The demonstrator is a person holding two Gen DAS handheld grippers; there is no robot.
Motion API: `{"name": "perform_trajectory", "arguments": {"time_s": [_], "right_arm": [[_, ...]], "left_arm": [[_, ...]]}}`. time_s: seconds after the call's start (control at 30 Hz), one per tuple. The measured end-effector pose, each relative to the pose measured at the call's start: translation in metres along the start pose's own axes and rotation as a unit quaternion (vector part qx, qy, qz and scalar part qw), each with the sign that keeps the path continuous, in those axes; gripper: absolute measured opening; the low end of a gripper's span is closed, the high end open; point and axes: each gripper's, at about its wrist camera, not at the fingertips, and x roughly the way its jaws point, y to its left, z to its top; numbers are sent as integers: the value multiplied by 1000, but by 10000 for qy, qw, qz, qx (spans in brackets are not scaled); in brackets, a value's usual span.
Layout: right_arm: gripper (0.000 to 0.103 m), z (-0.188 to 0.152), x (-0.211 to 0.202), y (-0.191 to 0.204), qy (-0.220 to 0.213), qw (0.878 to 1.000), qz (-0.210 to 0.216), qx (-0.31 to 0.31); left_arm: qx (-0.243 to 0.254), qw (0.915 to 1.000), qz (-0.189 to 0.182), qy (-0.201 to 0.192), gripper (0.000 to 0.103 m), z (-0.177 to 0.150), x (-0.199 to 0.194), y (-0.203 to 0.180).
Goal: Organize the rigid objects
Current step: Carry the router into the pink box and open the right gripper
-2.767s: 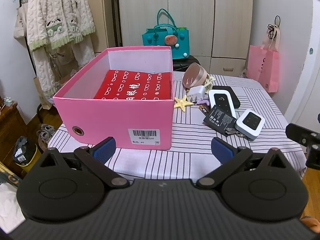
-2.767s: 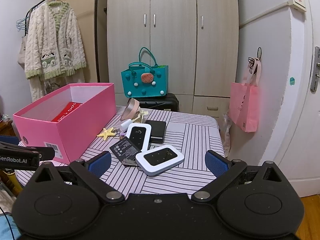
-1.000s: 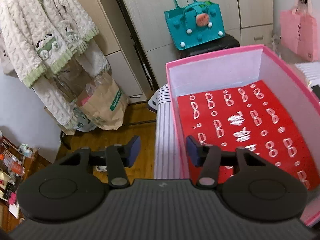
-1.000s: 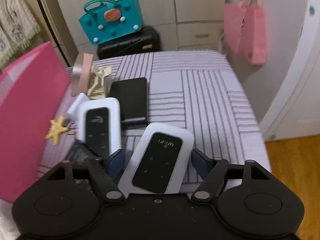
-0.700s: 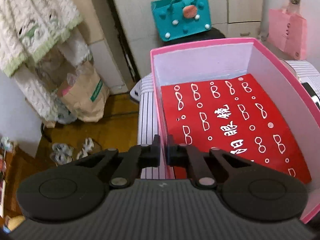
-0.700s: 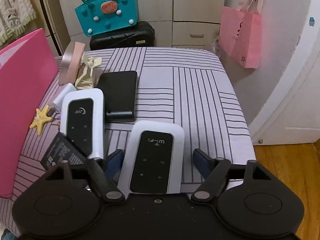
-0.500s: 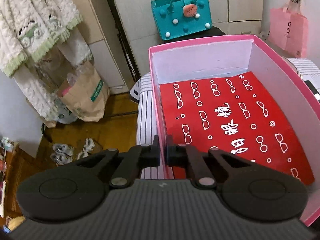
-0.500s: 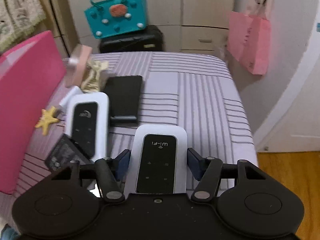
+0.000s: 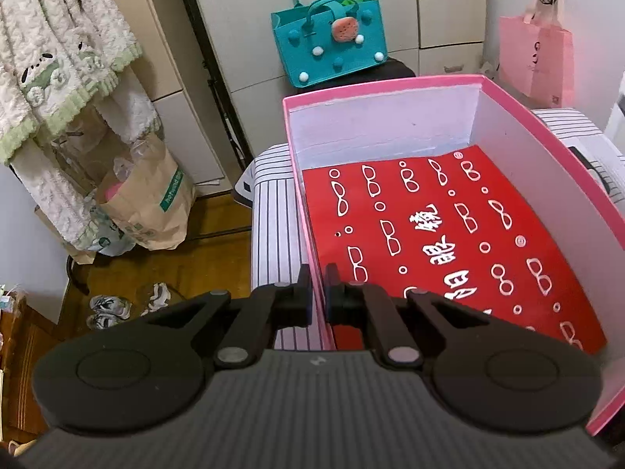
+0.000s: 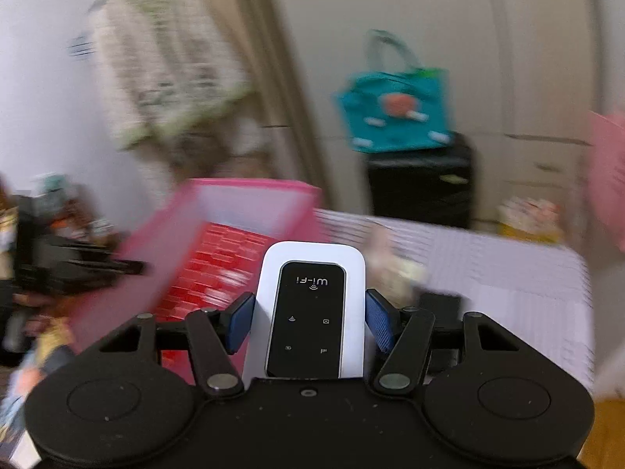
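Left wrist: left gripper (image 9: 317, 297) astride pink box (image 9: 308, 211) rim

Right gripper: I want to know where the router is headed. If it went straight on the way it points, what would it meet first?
Probably the pink box; the right gripper holds the Wi-Fi router aimed there, though blur hides depth.

The pink box (image 9: 508, 90) is open on top and only a flat red glasses pouch (image 9: 441, 242) lies inside, while the left gripper (image 9: 318, 293) occupies its left wall.
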Motion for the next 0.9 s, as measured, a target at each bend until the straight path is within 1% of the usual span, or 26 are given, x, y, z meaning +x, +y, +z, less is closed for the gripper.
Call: {"name": "perform_trajectory", "arguments": {"time_s": [0.1,0.17,0.23,0.27,0.33,0.4,0.47,0.57,0.7,0.8,0.9], "right_arm": [[66,23,17,41,169,9971,597,-438],[66,37,39,69,435,9921,940,-708],[66,48,68,90,734,9876,1046,-910],[66,51,86,102,892,9856,1011,-1021],[66,58,122,117,1167,9830,855,-1134],[66,63,163,127,1574,9774,758,-1189],[66,67,195,132,1914,9714,716,-1208],[66,65,231,141,2260,9632,520,-1355],[66,61,261,152,2470,9562,409,-1516],[65,60,274,158,2496,9528,299,-1705],[65,59,280,160,2507,9511,346,-1771]], "left_arm": [[5,9999,-117,-35,4,0,-6,3],[23,10000,-64,-57,3,-1,-10,4],[-163,9998,0,83,3,-2,-9,7],[-294,9994,-27,191,3,-2,-7,10],[-429,9988,-105,218,3,-4,-9,15],[-416,9988,-79,253,3,-8,-11,14],[-382,9988,-47,310,3,-14,-11,12],[-554,9970,-123,523,3,-23,-9,15],[-933,9937,-306,534,2,-33,-15,25],[-1015,9939,-151,405,2,-40,-23,26],[-1007,9941,-20,393,2,-42,-29,19]]}}
